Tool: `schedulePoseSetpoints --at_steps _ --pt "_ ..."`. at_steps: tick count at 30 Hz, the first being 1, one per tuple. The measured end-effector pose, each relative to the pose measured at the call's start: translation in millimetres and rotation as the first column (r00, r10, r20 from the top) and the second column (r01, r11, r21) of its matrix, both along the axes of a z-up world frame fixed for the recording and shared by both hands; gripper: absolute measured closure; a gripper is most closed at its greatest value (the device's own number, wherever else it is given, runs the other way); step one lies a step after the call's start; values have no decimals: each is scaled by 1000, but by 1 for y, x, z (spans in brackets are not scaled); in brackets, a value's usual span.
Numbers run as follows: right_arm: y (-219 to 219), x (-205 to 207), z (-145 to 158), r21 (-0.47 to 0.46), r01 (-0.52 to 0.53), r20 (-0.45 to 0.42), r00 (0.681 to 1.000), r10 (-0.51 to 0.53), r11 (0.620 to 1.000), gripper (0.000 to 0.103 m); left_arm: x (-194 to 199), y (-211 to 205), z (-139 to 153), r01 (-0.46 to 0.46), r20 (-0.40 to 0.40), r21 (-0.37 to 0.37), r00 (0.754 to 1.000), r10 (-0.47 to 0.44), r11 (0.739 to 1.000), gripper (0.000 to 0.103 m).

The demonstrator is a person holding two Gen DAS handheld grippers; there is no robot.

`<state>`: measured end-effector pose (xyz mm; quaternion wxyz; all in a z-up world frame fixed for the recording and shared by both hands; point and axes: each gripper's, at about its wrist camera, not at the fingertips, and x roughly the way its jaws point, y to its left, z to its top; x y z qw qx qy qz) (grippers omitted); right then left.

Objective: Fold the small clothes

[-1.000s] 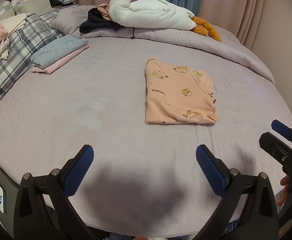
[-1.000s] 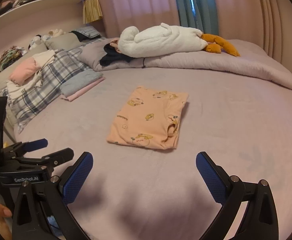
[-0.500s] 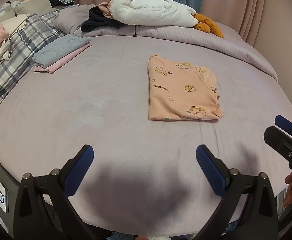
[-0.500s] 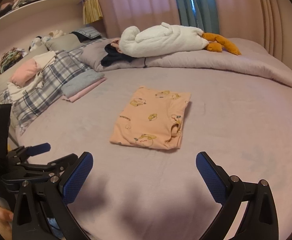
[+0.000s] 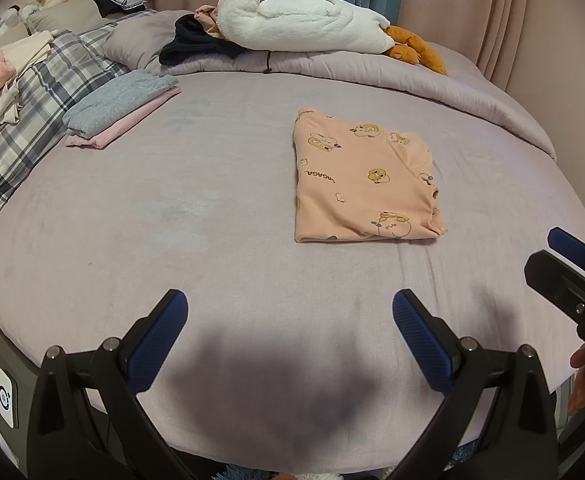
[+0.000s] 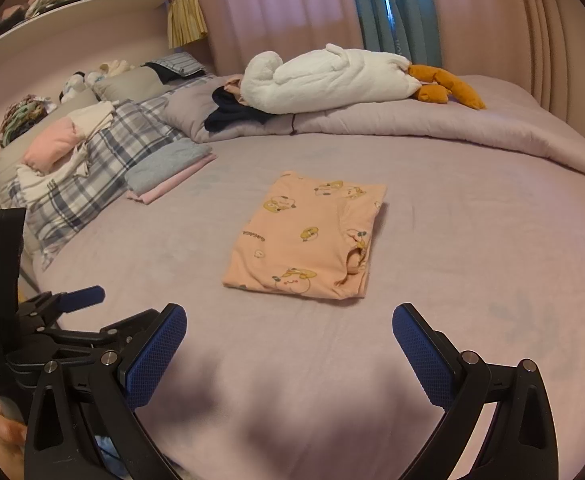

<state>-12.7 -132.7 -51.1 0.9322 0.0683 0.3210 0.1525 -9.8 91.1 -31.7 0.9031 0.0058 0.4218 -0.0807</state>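
Both jaws wide, empty: left gripper [image 5: 288, 332], right gripper [image 6: 288, 344]. Folded peach garment [image 5: 362, 184] lies flat mid-bed [image 5: 172, 220], well apart from both. Only right wrist view shows the shelf [image 6: 72, 4] above the pillows.

place: home bedroom | evidence: bed [image 5: 220, 216], pillows [image 6: 132, 84], curtains [image 6: 276, 4], plush toy [image 6: 332, 80]

Matt soft cloth garment [image 5: 362, 184]; velvety bedsheet [image 5: 172, 208]; fluffy plush [image 5: 304, 26].

Each hand-held gripper [image 5: 288, 336] [image 6: 288, 354]: black frame w/ silver screws, blue textured pads [image 5: 154, 340], white lettering on left's body
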Motion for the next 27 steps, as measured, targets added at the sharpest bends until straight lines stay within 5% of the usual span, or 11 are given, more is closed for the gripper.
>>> schedulePoseSetpoints --at_steps 27 --pt "2 2 1 -1 -3 -3 1000 3 1000 1 4 -4 1 8 -1 6 1000 -8 1000 0"
